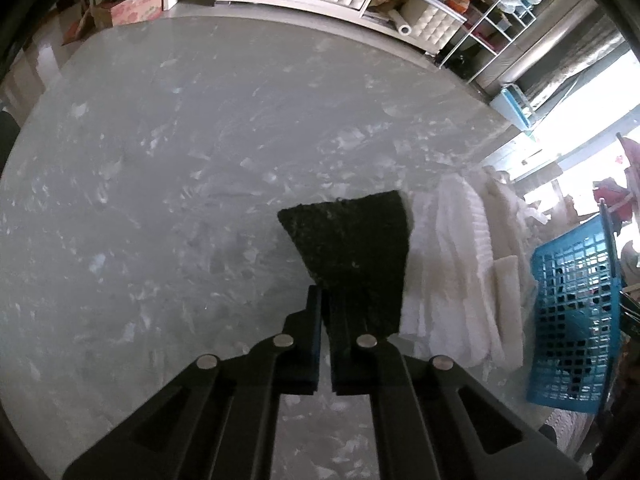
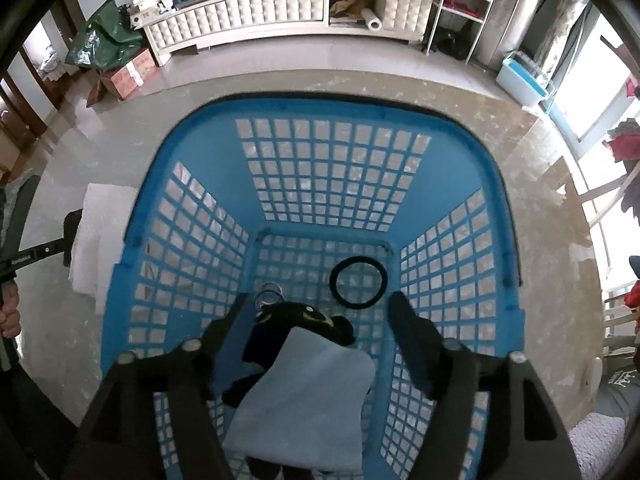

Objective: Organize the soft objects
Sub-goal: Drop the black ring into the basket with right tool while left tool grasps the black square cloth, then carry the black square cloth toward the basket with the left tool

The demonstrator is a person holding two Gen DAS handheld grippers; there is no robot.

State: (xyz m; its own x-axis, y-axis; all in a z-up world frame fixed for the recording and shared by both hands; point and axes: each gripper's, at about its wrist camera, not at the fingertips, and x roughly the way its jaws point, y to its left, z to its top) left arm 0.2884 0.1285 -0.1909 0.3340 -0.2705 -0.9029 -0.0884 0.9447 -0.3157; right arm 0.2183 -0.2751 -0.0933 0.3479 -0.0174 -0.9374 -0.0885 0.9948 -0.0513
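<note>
Left wrist view, left gripper [image 1: 325, 300]: pointing steeply down over the grey marbled table [image 1: 160, 180]; its jaws are standing almost together, pinching the near edge of a dark scouring pad [image 1: 352, 248].
Left wrist view, dark scouring pad: lying flat on the table, its far end reaching away from the fingers and its right edge just beside a heap of white soft material [image 1: 452, 264].
Left wrist view, blue basket [image 1: 576, 320]: standing at the right, beyond the white heap.
Right wrist view, right gripper [image 2: 320, 312]: hanging over the basket's open top, its jaws standing wide apart and gripping nothing.
Right wrist view, basket contents: a pale blue cloth [image 2: 304, 396] is lying between the jaws and below them, partly covering a black fabric item [image 2: 296, 328], possibly a toy; a black ring [image 2: 359, 282] is resting on the basket floor nearby.
Right wrist view, left margin: white soft material is lying against the basket's outer wall, and a hand [image 2: 10, 314] is showing at the edge.
</note>
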